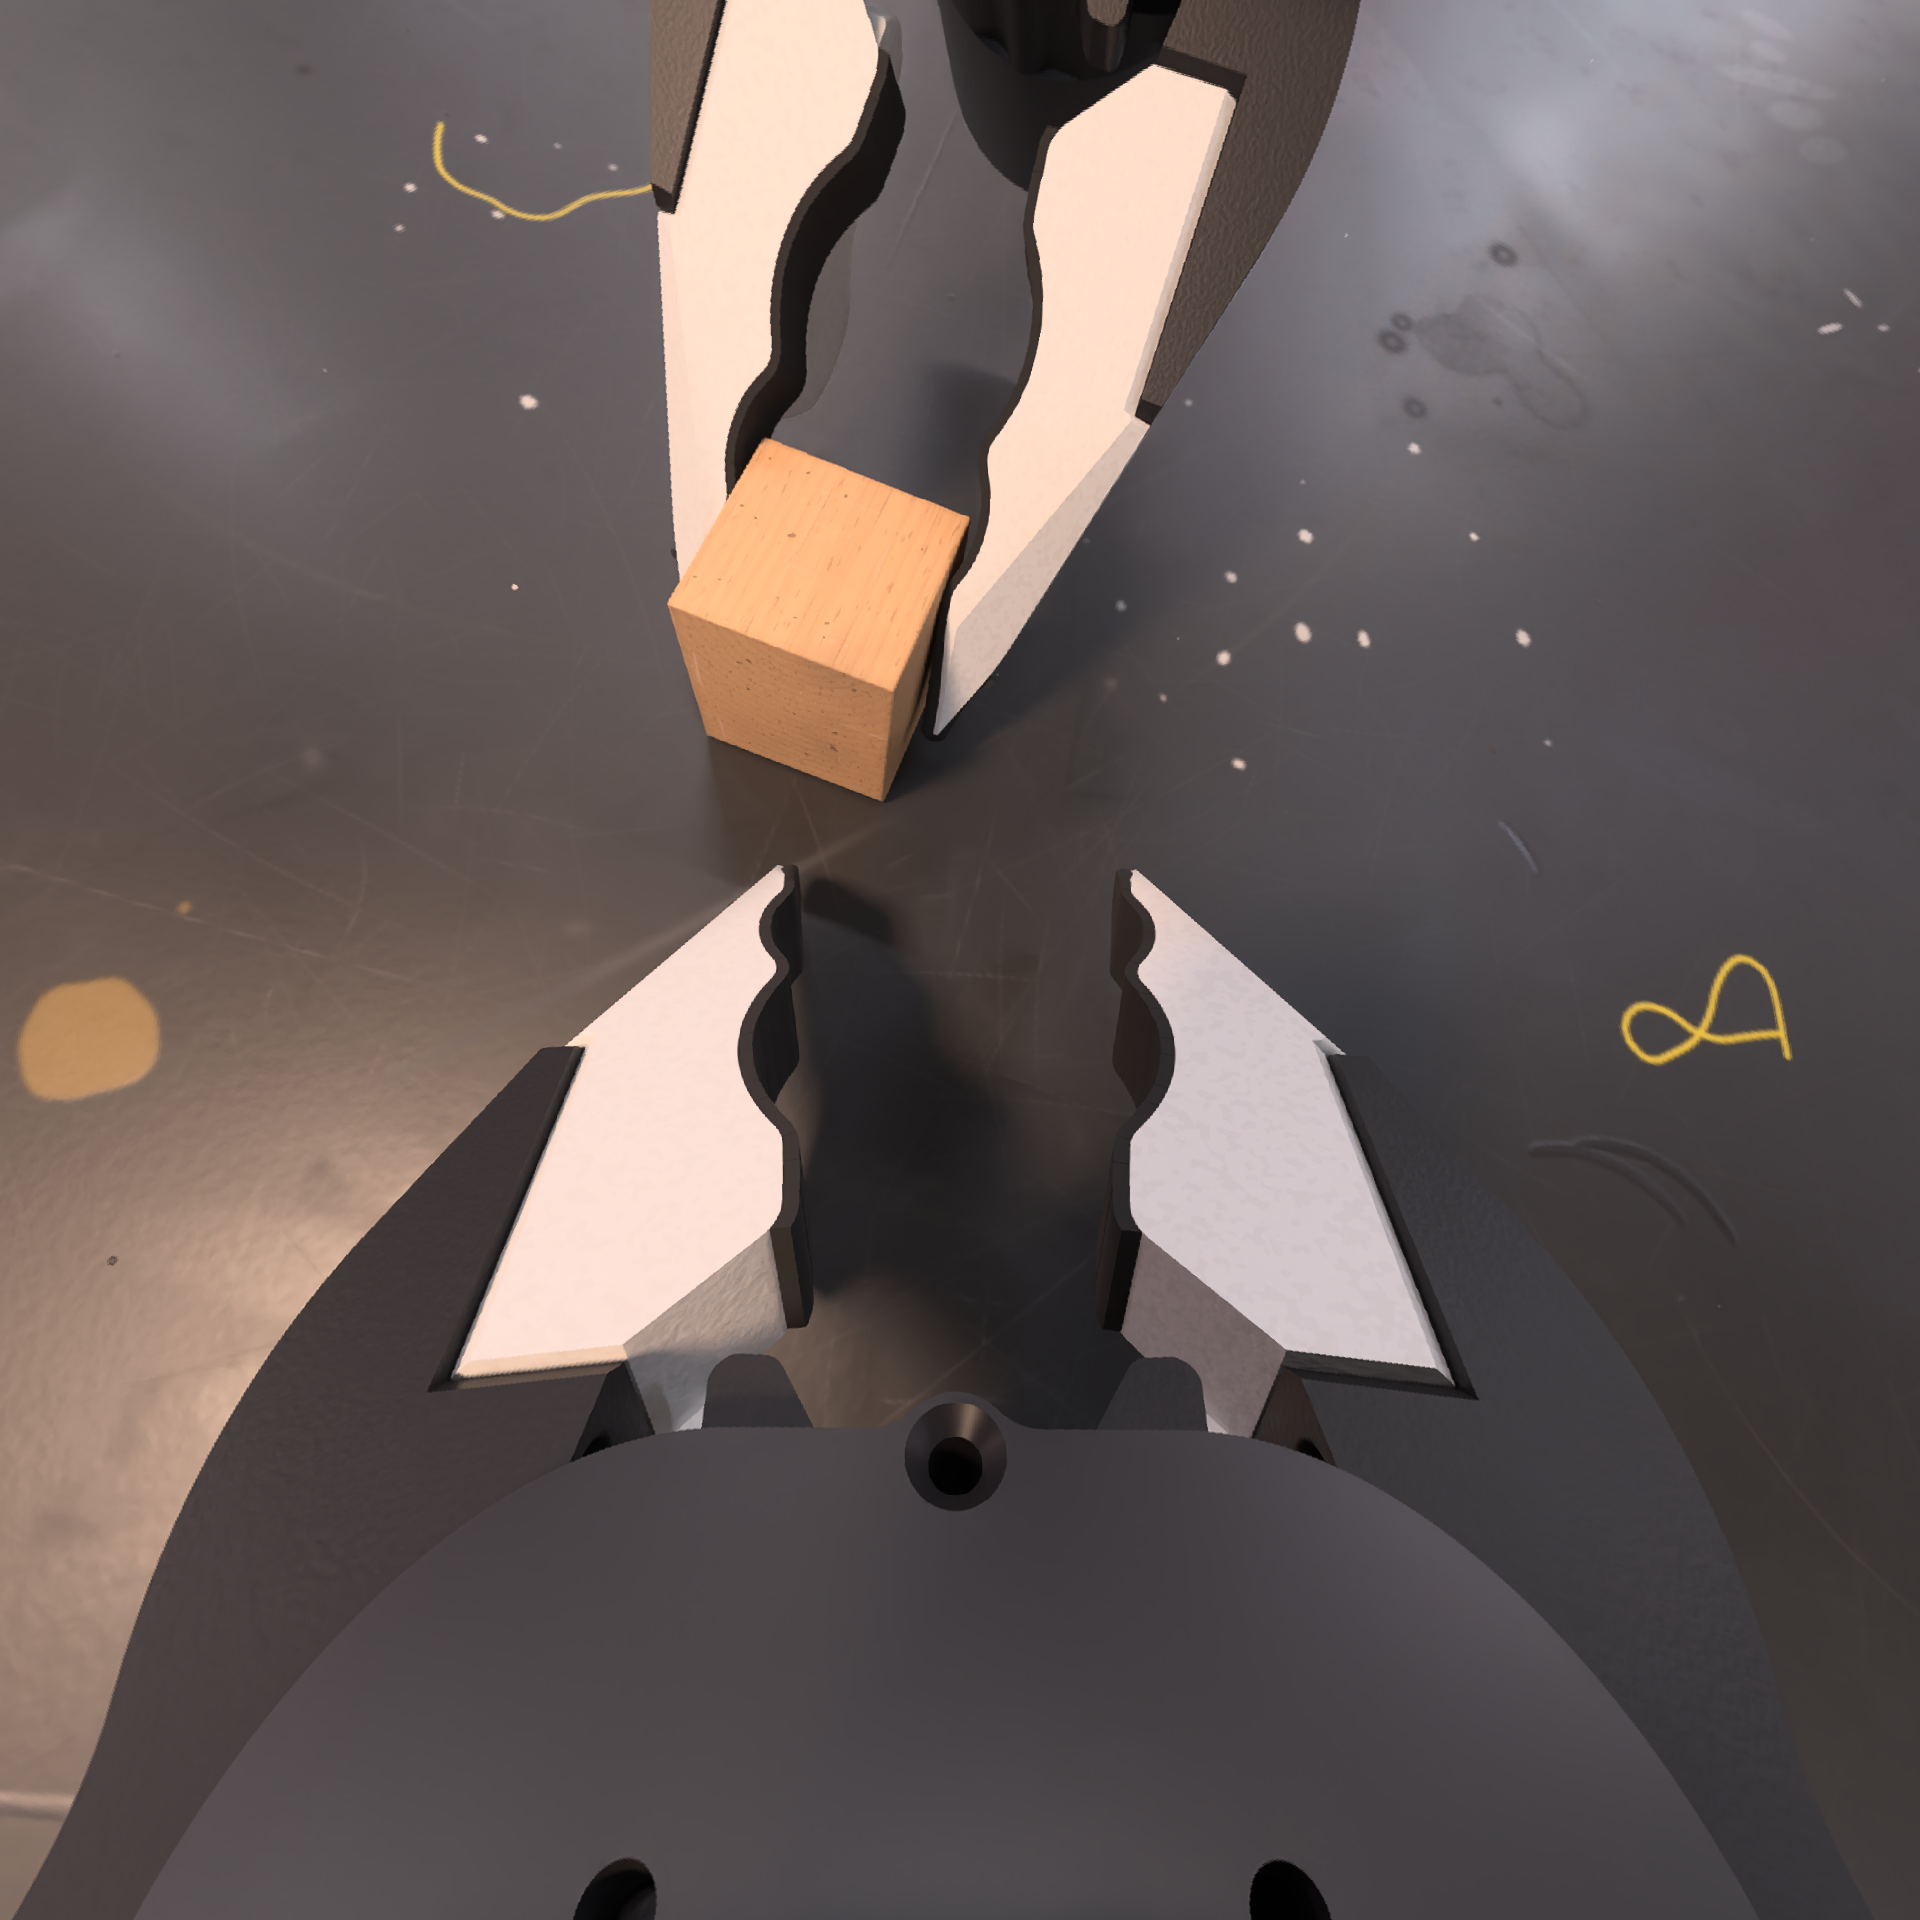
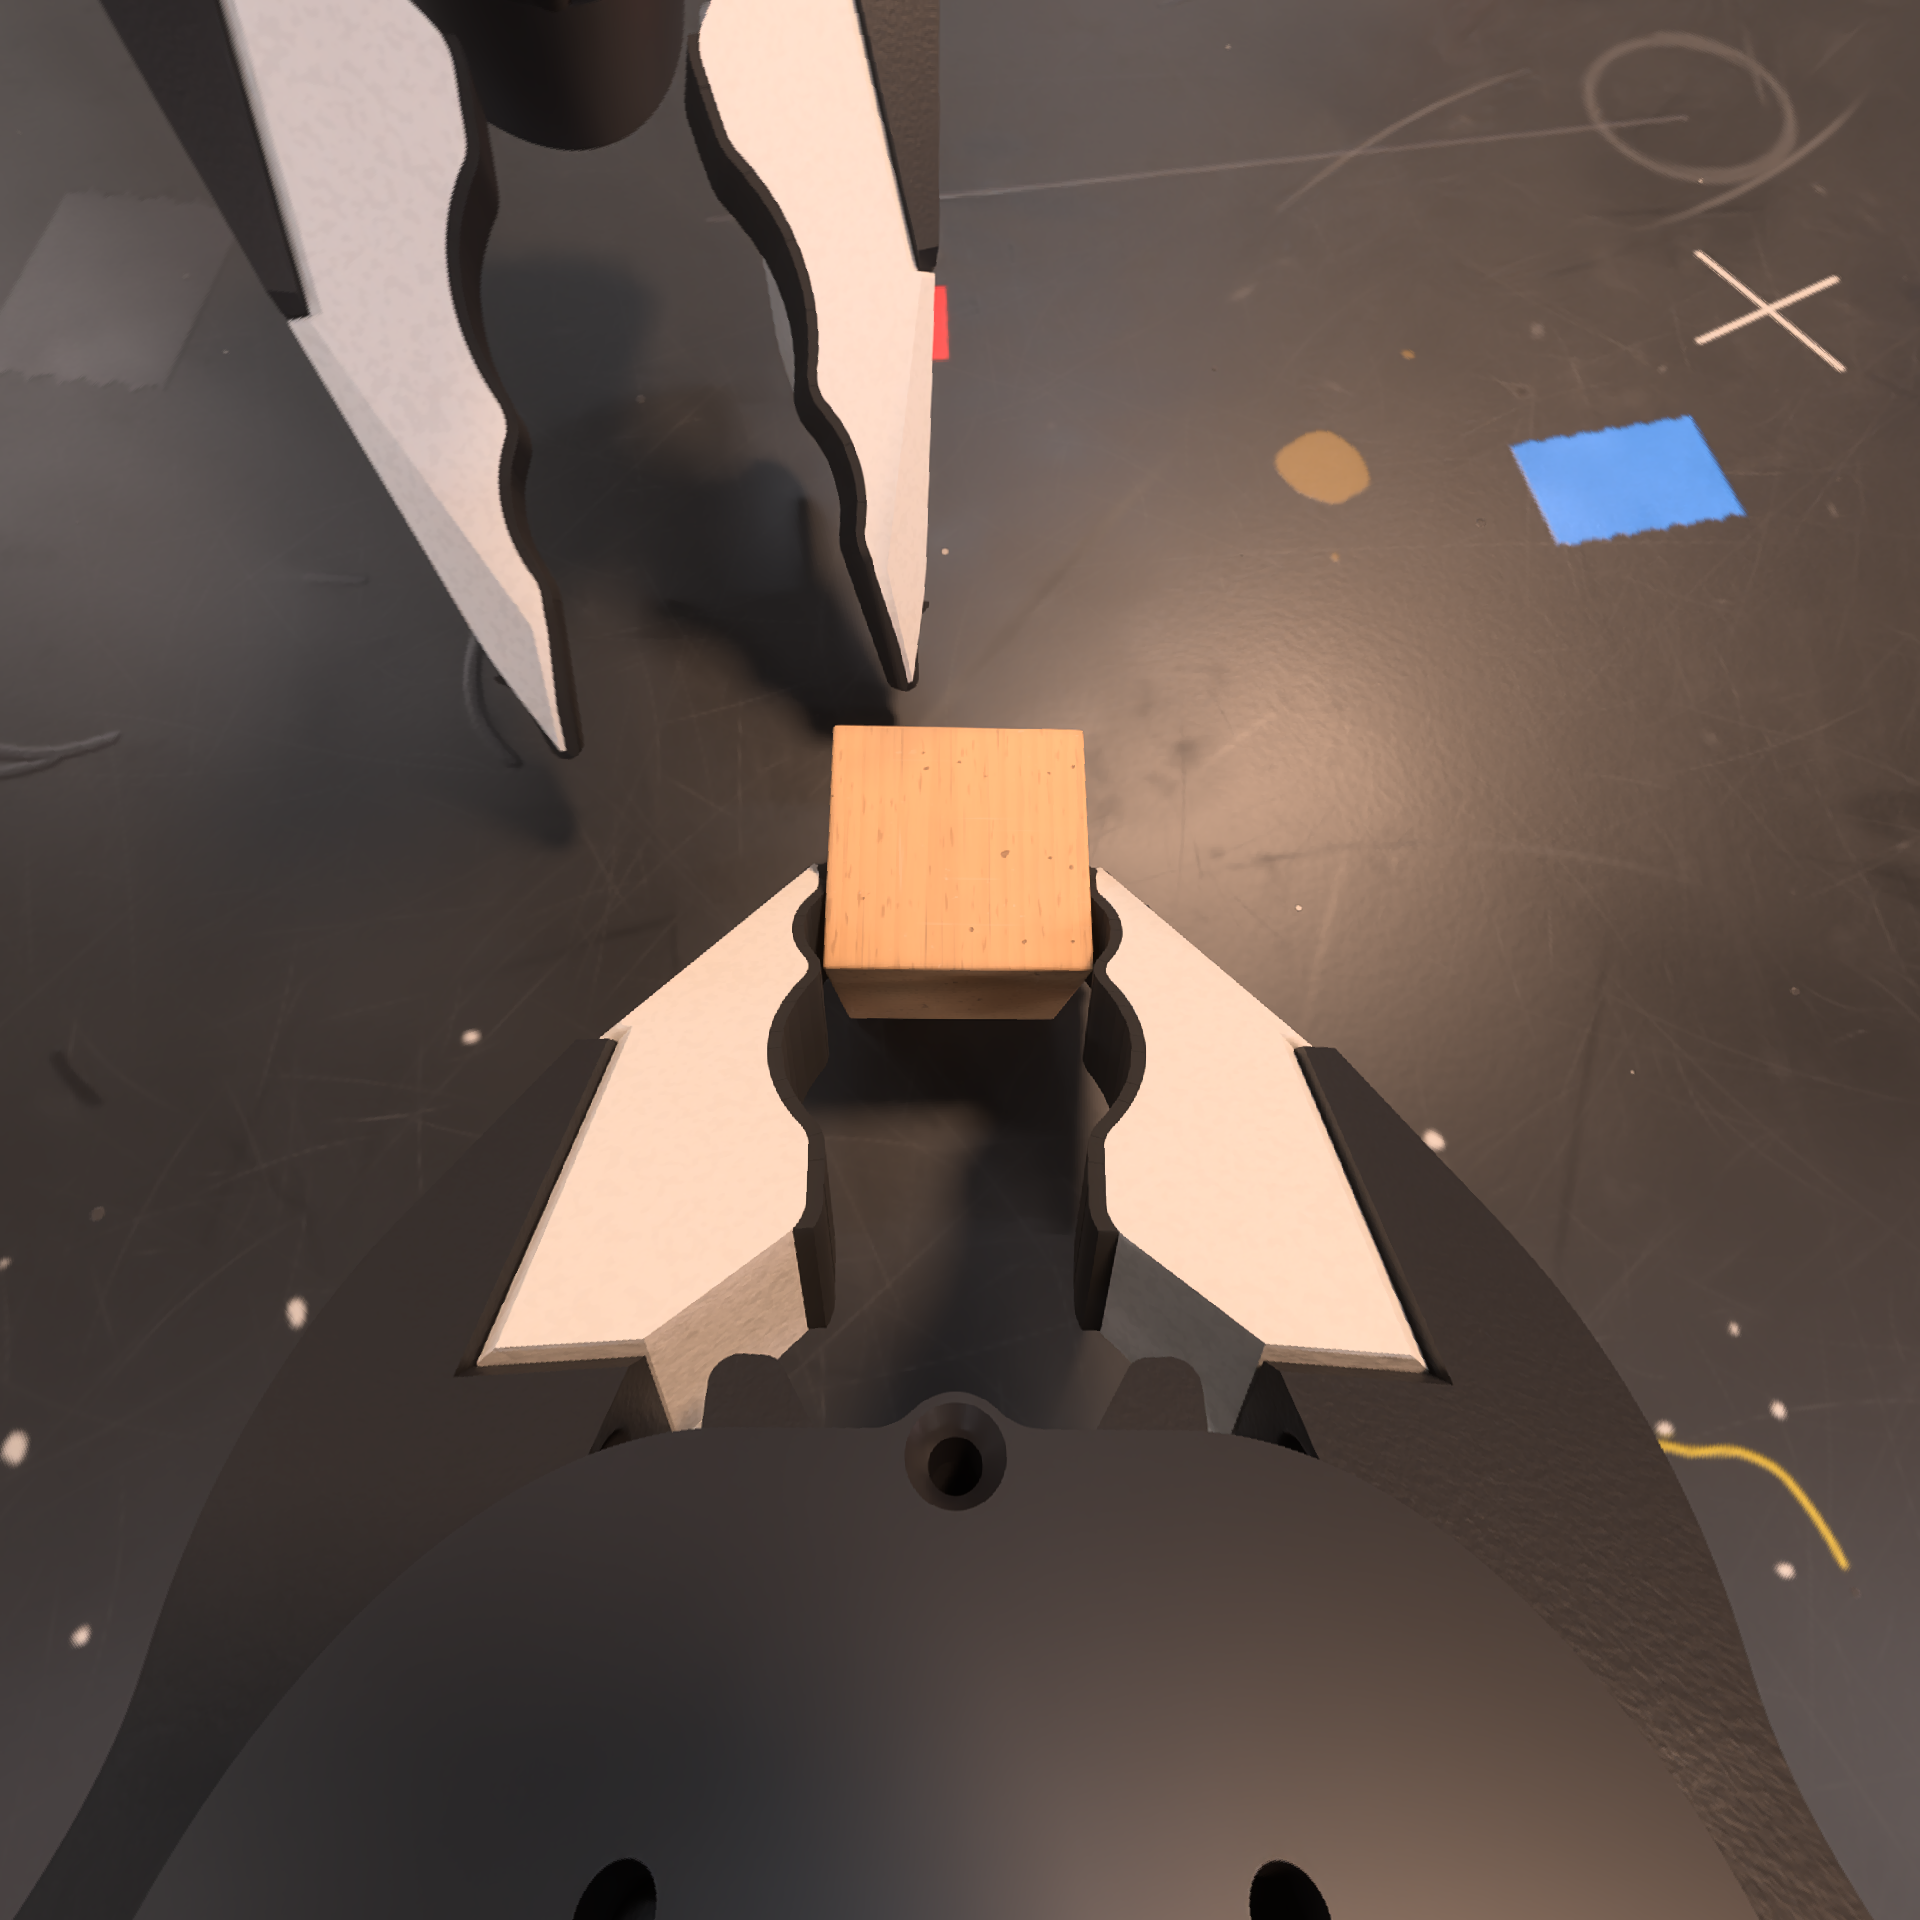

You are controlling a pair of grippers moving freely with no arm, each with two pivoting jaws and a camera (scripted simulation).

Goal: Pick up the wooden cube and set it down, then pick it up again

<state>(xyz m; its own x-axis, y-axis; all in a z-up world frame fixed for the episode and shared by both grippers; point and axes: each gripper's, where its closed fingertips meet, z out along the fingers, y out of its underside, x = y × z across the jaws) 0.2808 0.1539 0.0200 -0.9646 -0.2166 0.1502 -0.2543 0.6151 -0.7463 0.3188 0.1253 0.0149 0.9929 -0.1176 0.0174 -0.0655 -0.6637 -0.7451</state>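
The wooden cube (image 2: 956, 852) is a light tan block that sits low, at the dark tabletop (image 2: 1455, 935). My right gripper (image 2: 958, 878) is shut on it, one fingertip pressed on each side. In the left wrist view the cube (image 1: 821, 613) shows just ahead, with the right gripper (image 1: 821, 644) reaching in from the far side; one of its fingers is partly hidden behind the cube. My left gripper (image 1: 958, 878) is open and empty, its tips a short way in front of the cube. It also shows in the right wrist view (image 2: 732, 717), facing the cube from beyond.
The dark, scratched tabletop carries flat marks: a blue tape patch (image 2: 1626, 478), a tan spot (image 2: 1322, 468), a white cross (image 2: 1768, 322), a yellow thread (image 1: 520, 197) and a yellow loop (image 1: 1704, 1013). The two grippers face each other closely.
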